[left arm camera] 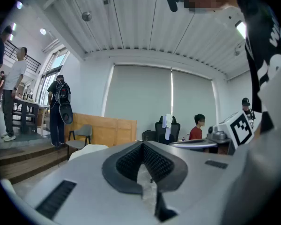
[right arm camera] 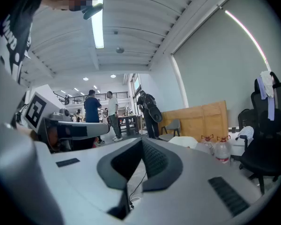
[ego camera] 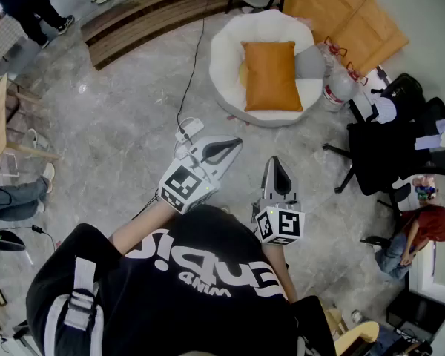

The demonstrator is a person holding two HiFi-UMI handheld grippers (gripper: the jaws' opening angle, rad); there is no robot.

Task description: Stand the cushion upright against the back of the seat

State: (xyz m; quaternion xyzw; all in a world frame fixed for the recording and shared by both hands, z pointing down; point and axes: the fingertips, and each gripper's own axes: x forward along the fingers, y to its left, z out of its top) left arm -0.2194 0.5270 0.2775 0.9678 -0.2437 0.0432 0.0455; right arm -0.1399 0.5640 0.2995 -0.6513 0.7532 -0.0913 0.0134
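hidden: the person's black shirt [ego camera: 185,295] fills the near part of the head view, and the right gripper's marker cube [ego camera: 280,225] covers the hand behind it
cut off: in both gripper views the gripper body blocks the floor; only a white edge of the seat [left arm camera: 86,150] shows above it
hard to tell: from above, whether the cushion lies flat or leans
seat [ego camera: 230,47]: white, round, far centre on the floor
in seat: orange cushion [ego camera: 271,74] in the middle, with a grey pad [ego camera: 310,61] touching its right side
bottles [ego camera: 340,84]: two clear ones just right of the seat, contents unclear
left gripper [ego camera: 224,148]: jaws pressed together, nothing between, well short of the seat
right gripper [ego camera: 277,170]: jaws pressed together, nothing between, just right of the left gripper
office chair [ego camera: 389,150]: black, right of the seat
cable [ego camera: 193,73]: runs along the floor left of the seat
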